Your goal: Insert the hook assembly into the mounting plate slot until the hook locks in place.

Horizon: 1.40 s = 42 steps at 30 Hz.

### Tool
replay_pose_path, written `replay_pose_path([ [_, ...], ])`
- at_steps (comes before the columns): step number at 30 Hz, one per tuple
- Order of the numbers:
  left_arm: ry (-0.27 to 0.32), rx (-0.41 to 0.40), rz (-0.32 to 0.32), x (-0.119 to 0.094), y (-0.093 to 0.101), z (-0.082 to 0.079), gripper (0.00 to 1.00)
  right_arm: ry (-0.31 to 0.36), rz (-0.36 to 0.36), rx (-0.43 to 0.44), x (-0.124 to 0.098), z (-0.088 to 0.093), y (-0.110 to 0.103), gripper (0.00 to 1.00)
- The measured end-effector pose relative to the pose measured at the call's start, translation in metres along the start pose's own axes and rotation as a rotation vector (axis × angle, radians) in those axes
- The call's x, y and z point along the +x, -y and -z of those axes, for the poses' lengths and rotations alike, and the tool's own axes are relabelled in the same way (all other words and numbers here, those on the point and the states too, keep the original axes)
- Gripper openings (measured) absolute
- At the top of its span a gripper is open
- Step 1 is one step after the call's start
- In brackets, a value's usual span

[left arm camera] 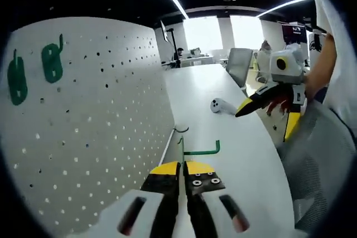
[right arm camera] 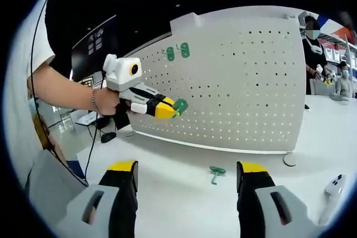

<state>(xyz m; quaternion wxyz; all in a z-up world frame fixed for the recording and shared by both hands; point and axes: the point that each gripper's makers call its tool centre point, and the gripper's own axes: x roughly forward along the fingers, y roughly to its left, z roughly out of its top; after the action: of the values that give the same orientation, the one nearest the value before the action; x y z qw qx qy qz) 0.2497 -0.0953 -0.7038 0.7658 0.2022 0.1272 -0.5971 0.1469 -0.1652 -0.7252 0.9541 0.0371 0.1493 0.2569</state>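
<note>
Left gripper view: left gripper w/ jaws pressed together, pinching a green hook just above the white desk, right beside the pegboard's bottom edge. Two green hooks already hang near the board's upper corner. Right gripper hovers over the desk's far side; a white controller lies near it.

Right gripper view: right gripper w/ jaws spread wide, holding nothing. A spare green hook lies on the desk between them, in front of the pegboard.
</note>
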Motion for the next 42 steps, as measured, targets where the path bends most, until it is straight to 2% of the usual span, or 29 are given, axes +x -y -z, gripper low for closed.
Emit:
replay_pose_path([
  [6, 0.034, -0.027, -0.014, -0.009, 0.005, -0.006, 0.03, 0.011, -0.012, -0.003, 0.001, -0.007, -0.007, 0.70],
  [9, 0.076, -0.063, -0.028, -0.016, 0.007, -0.014, 0.03, 0.015, -0.017, -0.003, 0.001, -0.009, -0.010, 0.70],
  [18, 0.154, -0.104, -0.080, -0.036, 0.015, -0.029, 0.03, 0.029, -0.035, -0.006, 0.000, -0.018, -0.019, 0.70],
  [20, 0.149, -0.090, -0.087, -0.039, 0.017, -0.029, 0.03, 0.033, -0.038, -0.012, -0.001, -0.022, -0.021, 0.70],
  [31, 0.223, -0.145, -0.128, -0.059, 0.025, -0.037, 0.03, 0.057, -0.052, -0.023, -0.002, -0.033, -0.030, 0.70],
  [38, 0.274, -0.176, -0.163, -0.073, 0.026, -0.046, 0.03, 0.058, -0.057, -0.026, -0.002, -0.034, -0.032, 0.70],
  [40, 0.311, -0.189, -0.184, -0.081, 0.024, -0.055, 0.03, 0.059, -0.056, -0.027, -0.003, -0.034, -0.031, 0.70],
  [42, 0.318, -0.198, -0.196, -0.086, 0.025, -0.057, 0.03, 0.059, -0.054, -0.026, -0.003, -0.034, -0.031, 0.70],
])
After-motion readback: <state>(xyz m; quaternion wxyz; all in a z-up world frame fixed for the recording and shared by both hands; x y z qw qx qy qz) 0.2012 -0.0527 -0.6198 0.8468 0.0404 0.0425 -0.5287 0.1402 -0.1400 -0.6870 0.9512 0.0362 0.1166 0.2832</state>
